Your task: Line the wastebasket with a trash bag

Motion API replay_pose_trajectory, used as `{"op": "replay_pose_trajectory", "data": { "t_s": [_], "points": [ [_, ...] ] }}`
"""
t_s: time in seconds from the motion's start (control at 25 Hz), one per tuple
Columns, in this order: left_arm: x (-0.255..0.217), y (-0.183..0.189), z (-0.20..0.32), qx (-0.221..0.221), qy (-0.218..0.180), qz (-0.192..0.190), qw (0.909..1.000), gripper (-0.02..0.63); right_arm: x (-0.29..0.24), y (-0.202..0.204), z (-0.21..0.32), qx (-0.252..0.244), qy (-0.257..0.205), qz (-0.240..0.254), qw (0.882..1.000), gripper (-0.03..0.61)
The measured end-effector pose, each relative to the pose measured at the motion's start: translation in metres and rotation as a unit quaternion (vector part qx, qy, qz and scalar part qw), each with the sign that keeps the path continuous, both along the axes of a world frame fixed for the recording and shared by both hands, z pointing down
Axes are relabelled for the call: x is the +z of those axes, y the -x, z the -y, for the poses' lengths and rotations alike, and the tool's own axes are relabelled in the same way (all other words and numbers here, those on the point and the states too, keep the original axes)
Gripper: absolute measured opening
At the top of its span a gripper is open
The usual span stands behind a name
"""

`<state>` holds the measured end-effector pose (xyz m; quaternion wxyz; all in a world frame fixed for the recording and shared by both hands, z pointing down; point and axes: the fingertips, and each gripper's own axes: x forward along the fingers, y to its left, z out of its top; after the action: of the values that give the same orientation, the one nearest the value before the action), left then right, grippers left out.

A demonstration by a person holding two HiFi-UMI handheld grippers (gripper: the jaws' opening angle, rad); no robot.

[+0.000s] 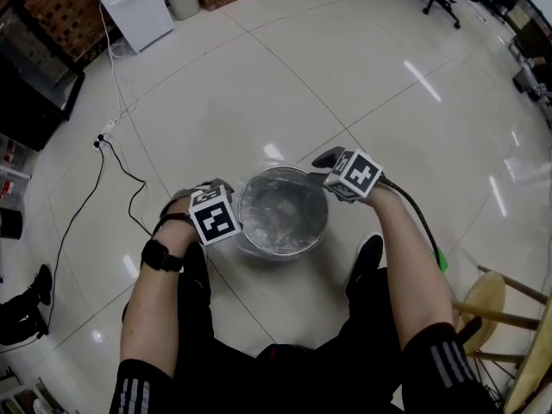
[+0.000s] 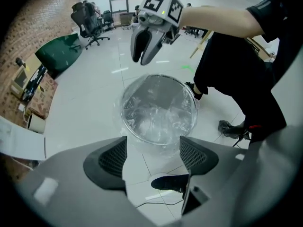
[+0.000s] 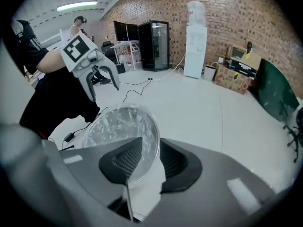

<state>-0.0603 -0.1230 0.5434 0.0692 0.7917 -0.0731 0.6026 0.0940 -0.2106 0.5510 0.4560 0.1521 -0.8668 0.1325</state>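
**Two grippers at a lined basket**

One round wastebasket [image 1: 278,250] stands on the glossy white tiled floor [image 1: 345,84] at the centre of the head view. A clear plastic trash bag [image 1: 285,210] fills it and drapes over its rim. The left gripper [image 2: 152,152] is just beside the basket's left edge, its fingers [image 2: 111,157] wide apart with nothing between them. The right gripper [image 3: 150,157] hangs by the upper right of the rim. Its fingers [image 3: 123,160] stand close together with a narrow gap, clamped on nothing.
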Motion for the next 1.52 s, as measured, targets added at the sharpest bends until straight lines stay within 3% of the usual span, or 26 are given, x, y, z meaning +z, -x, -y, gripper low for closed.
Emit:
{"op": "replay_pose_trajectory", "data": {
  "t_s": [0.28, 0.48, 0.64, 0.8, 0.88, 1.16, 1.52],
  "points": [
    [-0.046, -0.033, 0.04, -0.025, -0.088, -0.089, 0.9919, 0.326, 0.045, 0.01, 0.018, 0.06, 0.063, 0.024, 0.996, 0.129],
    [-0.067, -0.045, 0.05, -0.037, -0.091, -0.139, 0.9853, 0.319, 0.067, 0.008, 0.017, 0.058, 0.082, 0.005, 0.995, 0.126],
    [-0.071, -0.049, 0.053, -0.03, -0.091, -0.143, 0.9851, 0.318, 0.07, 0.006, 0.018, 0.047, 0.09, 0.001, 0.995, 0.054],
    [-0.072, -0.052, 0.059, -0.027, -0.088, -0.145, 0.9852, 0.318, 0.06, 0.009, 0.026, 0.065, 0.111, 0.043, 0.991, 0.041],
    [-0.066, -0.05, 0.059, -0.026, -0.087, -0.137, 0.9864, 0.318, 0.056, 0.007, 0.035, 0.09, 0.112, 0.064, 0.988, 0.006],
    [-0.058, -0.054, 0.057, -0.022, -0.08, -0.129, 0.9881, 0.314, 0.079, -0.01, 0.058, 0.143, 0.093, 0.04, 0.985, 0.006],
    [-0.05, -0.054, 0.057, -0.021, -0.074, -0.119, 0.9899, 0.314, 0.148, -0.022, 0.042, 0.166, 0.165, 0.024, 0.972, 0.006]
  ]
}}
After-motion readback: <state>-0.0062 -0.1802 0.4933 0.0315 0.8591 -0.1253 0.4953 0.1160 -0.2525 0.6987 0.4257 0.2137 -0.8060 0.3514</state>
